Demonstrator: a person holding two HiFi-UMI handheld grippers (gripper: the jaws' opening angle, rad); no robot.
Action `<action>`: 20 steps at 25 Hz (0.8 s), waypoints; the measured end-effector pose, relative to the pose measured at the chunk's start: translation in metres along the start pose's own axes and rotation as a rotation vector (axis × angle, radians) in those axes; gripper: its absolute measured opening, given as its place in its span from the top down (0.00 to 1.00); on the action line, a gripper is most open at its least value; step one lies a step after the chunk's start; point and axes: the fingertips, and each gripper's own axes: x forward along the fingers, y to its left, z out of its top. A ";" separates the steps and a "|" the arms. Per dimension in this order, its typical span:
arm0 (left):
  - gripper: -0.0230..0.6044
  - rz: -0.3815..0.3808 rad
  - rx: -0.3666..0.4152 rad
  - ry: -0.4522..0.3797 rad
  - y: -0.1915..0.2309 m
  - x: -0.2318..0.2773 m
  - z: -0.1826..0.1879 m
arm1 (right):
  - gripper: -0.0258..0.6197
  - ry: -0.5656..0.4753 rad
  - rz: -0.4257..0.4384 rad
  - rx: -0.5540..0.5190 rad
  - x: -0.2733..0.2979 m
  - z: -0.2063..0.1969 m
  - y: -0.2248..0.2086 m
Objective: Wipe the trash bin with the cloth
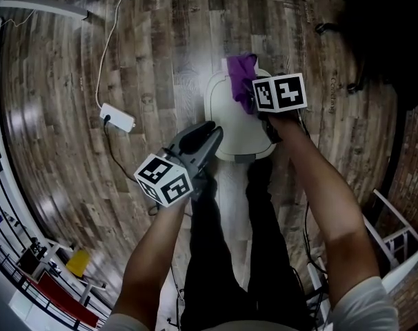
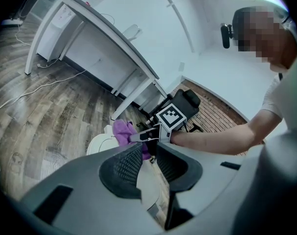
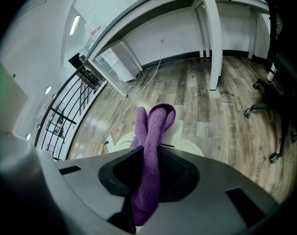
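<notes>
- right gripper [image 3: 149, 153]: jaws closed onto the purple cloth [image 3: 152, 126]. the cloth is pinched between the pads, and a folded loop stands out past the tips.
- in the head view the right gripper [image 1: 256, 109] is held over the far right part of the trash bin [image 1: 223, 119]. the cloth [image 1: 241, 71] is laid against the far edge of the bin's top.
- left gripper [image 2: 148, 151]: jaws set a narrow gap apart, nothing held between them. part of the bin's pale top is seen through the gap.
- in the head view the left gripper [image 1: 205, 131] is found at the near left edge of the bin. contact with the lid cannot be told.
- from the left gripper view, the right gripper [image 2: 147, 136] and the cloth [image 2: 122, 130] are seen beyond the jaws, above the bin [image 2: 97, 143].
- trash bin [image 3: 184, 131]: white, rounded top, stood on the wooden floor [image 1: 154, 47] just in front of the person's legs [image 1: 230, 254] in black trousers.
- a white power strip [image 1: 117, 117] with its cable [image 1: 111, 43] is noted on the floor, well apart to the left of the bin.
- a white table [image 3: 153, 13] is recorded beyond the bin, a black railing [image 3: 65, 116] to the left, and a black office chair [image 2: 190, 102] behind the right gripper.
</notes>
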 end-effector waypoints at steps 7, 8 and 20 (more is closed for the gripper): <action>0.82 -0.012 0.015 0.011 -0.008 0.008 -0.002 | 0.83 -0.004 -0.108 -0.022 -0.023 -0.008 -0.049; 0.82 -0.014 0.017 0.012 -0.009 0.009 -0.003 | 0.83 -0.002 -0.130 -0.029 -0.027 -0.009 -0.057; 0.82 -0.023 0.041 0.026 -0.023 0.017 -0.004 | 0.83 0.041 -0.318 -0.111 -0.082 -0.034 -0.134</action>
